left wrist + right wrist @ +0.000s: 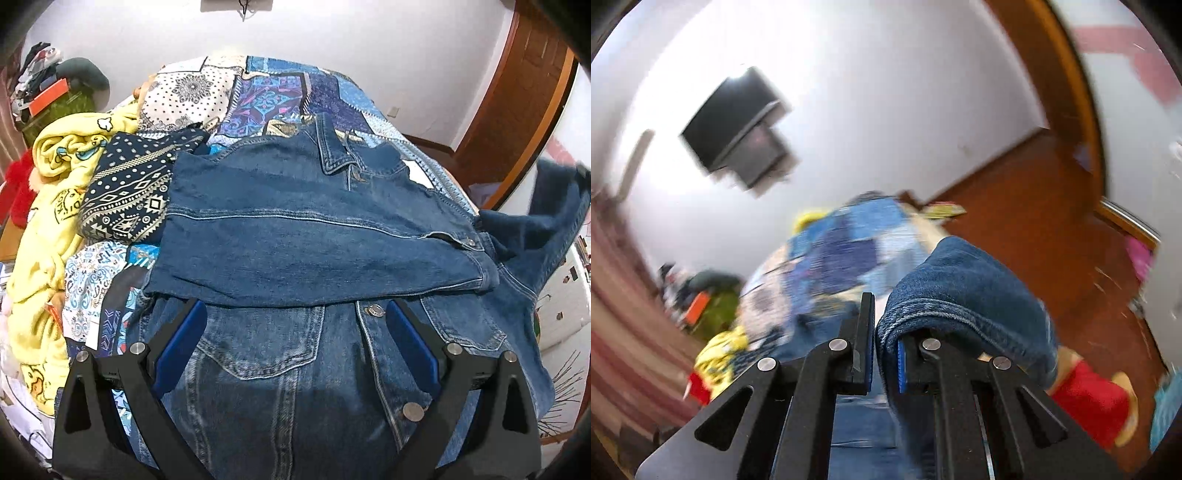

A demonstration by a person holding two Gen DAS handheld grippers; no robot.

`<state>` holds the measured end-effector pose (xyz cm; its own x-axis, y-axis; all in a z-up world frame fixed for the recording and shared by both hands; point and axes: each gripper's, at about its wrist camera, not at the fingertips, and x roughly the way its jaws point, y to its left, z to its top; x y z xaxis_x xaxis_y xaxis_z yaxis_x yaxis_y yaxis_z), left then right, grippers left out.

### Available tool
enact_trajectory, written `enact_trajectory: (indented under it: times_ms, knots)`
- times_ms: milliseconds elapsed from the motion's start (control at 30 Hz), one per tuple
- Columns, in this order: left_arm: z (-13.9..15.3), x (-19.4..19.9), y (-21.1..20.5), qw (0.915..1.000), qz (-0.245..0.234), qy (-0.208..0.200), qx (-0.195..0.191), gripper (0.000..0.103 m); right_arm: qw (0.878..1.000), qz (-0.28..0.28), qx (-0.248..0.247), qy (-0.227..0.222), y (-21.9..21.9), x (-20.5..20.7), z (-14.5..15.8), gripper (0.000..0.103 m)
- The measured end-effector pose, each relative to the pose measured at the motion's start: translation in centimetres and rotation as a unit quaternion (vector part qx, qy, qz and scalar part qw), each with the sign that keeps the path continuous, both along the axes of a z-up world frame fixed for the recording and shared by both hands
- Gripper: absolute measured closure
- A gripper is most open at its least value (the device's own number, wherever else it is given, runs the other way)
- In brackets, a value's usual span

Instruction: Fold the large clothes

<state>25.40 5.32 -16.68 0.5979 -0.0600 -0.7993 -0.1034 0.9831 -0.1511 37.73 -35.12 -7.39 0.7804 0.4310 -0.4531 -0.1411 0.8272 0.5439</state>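
A blue denim jacket (295, 229) lies front-up on the patchwork bedspread (280, 92), one sleeve folded across its chest. My left gripper (295, 332) is open just above the jacket's lower front, its jaws standing either side of the button placket. My right gripper (884, 332) is shut on the jacket's other sleeve (960, 291), whose cuff drapes over the right finger; it holds it lifted off the bed's right side. That raised sleeve also shows in the left wrist view (554, 206). The right wrist view is motion-blurred.
A yellow printed garment (55, 206) and a dark patterned cloth (129, 192) lie piled at the bed's left. A cluttered green stand (55, 99) is behind. A wooden door (524, 92) stands right. A wall-mounted TV (738, 129) and red plush (1089, 398) show.
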Motion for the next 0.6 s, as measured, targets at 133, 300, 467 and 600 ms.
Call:
enact_trajectory:
  times_ms: [133, 300, 467, 600]
  knots:
    - [0.5, -1.0, 1.2, 0.9999, 0.005, -0.008, -0.011, 0.005, 0.998, 0.068, -0.012, -0.014, 6.9, 0.0, 0.6, 0.094]
    - [0.8, -2.4, 3.1, 0.9997, 0.013, -0.014, -0.018, 0.005, 0.988, 0.145, -0.047, 0.026, 15.2, 0.8, -3.4, 0.094]
    - [0.6, -4.2, 4.5, 0.9996, 0.024, -0.013, 0.008, 0.005, 0.973, 0.2, -0.072, 0.092, 20.3, 0.4, -8.9, 0.094]
    - [0.0, -5.0, 5.4, 0.9994, 0.03, -0.004, 0.017, 0.005, 0.955, 0.235, -0.091, 0.158, 22.9, -0.9, -13.1, 0.091]
